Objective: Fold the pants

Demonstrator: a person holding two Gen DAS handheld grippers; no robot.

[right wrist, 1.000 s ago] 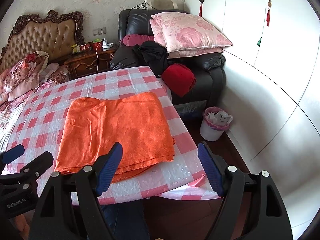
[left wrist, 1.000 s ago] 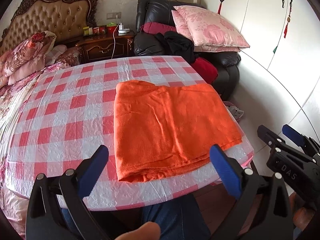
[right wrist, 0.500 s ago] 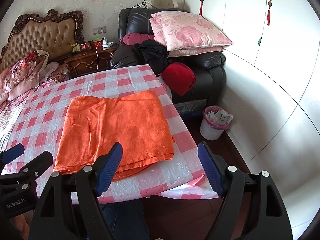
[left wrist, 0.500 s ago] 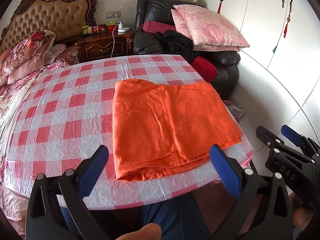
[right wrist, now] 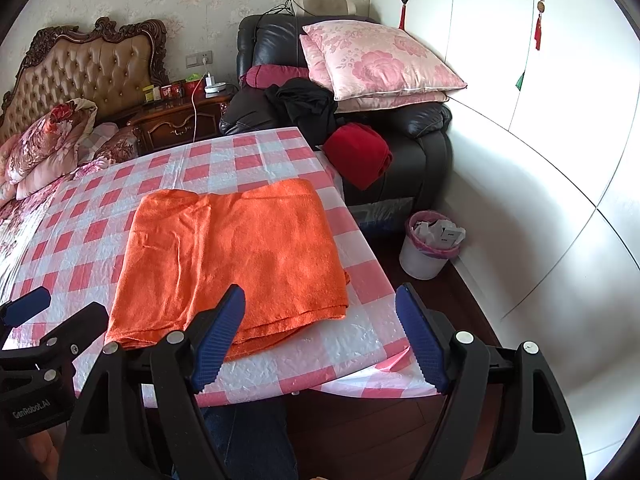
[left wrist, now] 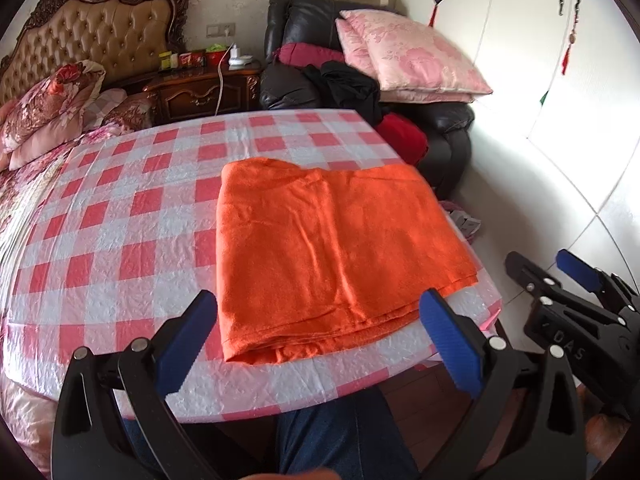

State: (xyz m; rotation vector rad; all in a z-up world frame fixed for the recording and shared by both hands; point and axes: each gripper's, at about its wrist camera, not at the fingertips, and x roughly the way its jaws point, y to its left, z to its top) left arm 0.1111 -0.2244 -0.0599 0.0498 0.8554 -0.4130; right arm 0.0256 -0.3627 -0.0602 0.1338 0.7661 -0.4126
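The orange pants (left wrist: 332, 256) lie folded into a flat rectangle on the red-and-white checked table (left wrist: 120, 240), near its front right corner. They also show in the right wrist view (right wrist: 232, 256). My left gripper (left wrist: 320, 340) is open and empty, held back over the table's near edge, in front of the pants. My right gripper (right wrist: 320, 340) is open and empty, off the table's front right corner. Neither gripper touches the cloth. The right gripper also shows at the right of the left wrist view (left wrist: 572, 308).
A black armchair (right wrist: 400, 128) with pink pillows (right wrist: 380, 64) and a red cloth (right wrist: 360, 156) stands behind the table. A white waste bin (right wrist: 428, 244) sits on the floor at right. A bed (left wrist: 44, 112) lies at left. My legs (left wrist: 340, 436) are under the table's edge.
Both grippers have drawn back slightly from the table; the pants sit a little farther away in both views. The pants have not moved.
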